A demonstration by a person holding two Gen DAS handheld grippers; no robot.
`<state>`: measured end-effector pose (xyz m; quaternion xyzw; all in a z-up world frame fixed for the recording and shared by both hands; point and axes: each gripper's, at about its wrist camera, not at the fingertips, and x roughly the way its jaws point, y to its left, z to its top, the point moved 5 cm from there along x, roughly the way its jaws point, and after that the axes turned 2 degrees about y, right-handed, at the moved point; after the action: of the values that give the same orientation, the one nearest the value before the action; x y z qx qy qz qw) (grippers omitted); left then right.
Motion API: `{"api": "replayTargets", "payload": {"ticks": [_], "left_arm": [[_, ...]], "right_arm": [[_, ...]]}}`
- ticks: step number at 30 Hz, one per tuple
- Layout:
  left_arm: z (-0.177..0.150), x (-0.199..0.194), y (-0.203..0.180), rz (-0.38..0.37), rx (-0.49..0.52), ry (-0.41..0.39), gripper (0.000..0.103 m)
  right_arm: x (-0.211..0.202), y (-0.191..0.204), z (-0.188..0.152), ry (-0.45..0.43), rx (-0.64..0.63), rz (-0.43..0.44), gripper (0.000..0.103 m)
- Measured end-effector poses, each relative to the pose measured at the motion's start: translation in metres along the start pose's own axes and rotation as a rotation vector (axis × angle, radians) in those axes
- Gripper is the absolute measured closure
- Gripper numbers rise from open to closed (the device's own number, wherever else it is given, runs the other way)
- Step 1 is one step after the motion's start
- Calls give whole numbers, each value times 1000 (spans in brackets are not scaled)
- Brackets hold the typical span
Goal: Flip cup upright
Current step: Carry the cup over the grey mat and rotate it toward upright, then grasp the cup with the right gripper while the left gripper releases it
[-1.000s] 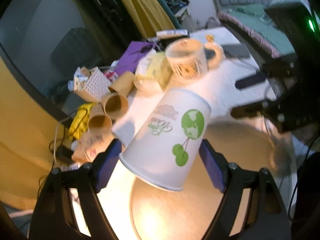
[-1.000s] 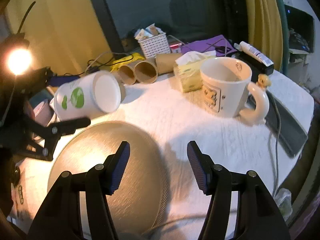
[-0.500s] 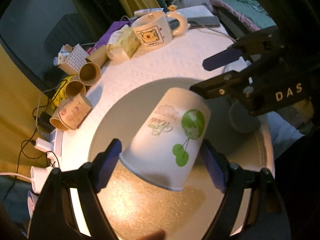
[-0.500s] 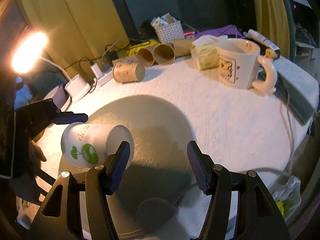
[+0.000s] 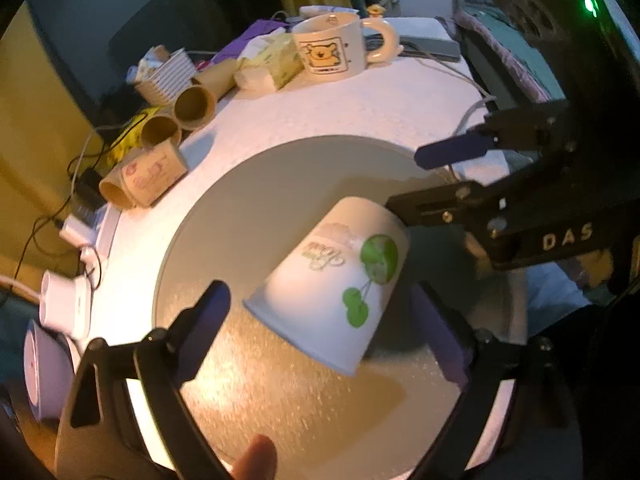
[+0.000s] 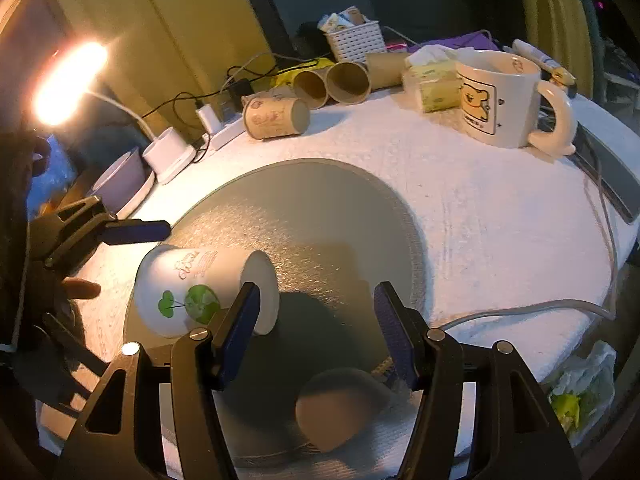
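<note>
A white paper cup (image 5: 336,280) printed with green leaves lies tilted on its side over the round grey mat (image 5: 256,200), its open rim toward the left gripper (image 5: 320,320) and its closed base toward the mat's centre. The left gripper's jaws stand wide apart on either side of the cup, with a gap showing between each blue pad and the cup's wall; whether the cup rests on the mat or hangs just above it cannot be told. The right gripper (image 6: 316,332) hovers open and empty over the near edge of the mat, its left finger (image 6: 240,328) crossing in front of the cup's base in the right wrist view. Beyond the mat, on the white cloth (image 6: 500,208), a bear-print mug (image 6: 496,96) stands upright beside a tissue pack (image 6: 432,80); cardboard tubes (image 6: 348,82) and a printed paper cup (image 6: 276,118) lie on their sides at the mat's far edge, near a white basket (image 6: 356,42). A lamp (image 6: 68,80) glows left of the mat.
</note>
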<state>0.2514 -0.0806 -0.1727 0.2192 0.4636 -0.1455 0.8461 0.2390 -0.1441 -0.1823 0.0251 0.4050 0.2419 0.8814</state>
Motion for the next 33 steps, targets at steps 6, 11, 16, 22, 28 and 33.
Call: {"api": "replayTargets", "payload": {"ticks": [6, 11, 16, 22, 28, 33], "left_arm": [[-21, -12, 19, 5, -170, 40, 10], [-59, -10, 36, 33, -341, 89, 10], [-83, -16, 54, 16, -523, 59, 10], [-92, -27, 66, -1, -644, -27, 10], [-108, -32, 80, -16, -720, -77, 10], [-118, -30, 89, -33, -751, -116, 10]], "right_arm": [[-1, 10, 1, 4, -56, 22, 40], [-10, 25, -2, 19, -154, 34, 40], [-17, 47, 1, 32, -299, 30, 40], [-10, 89, 8, 69, -540, 38, 25], [14, 120, 2, 180, -779, 40, 25], [36, 131, 3, 263, -918, 0, 25]]}}
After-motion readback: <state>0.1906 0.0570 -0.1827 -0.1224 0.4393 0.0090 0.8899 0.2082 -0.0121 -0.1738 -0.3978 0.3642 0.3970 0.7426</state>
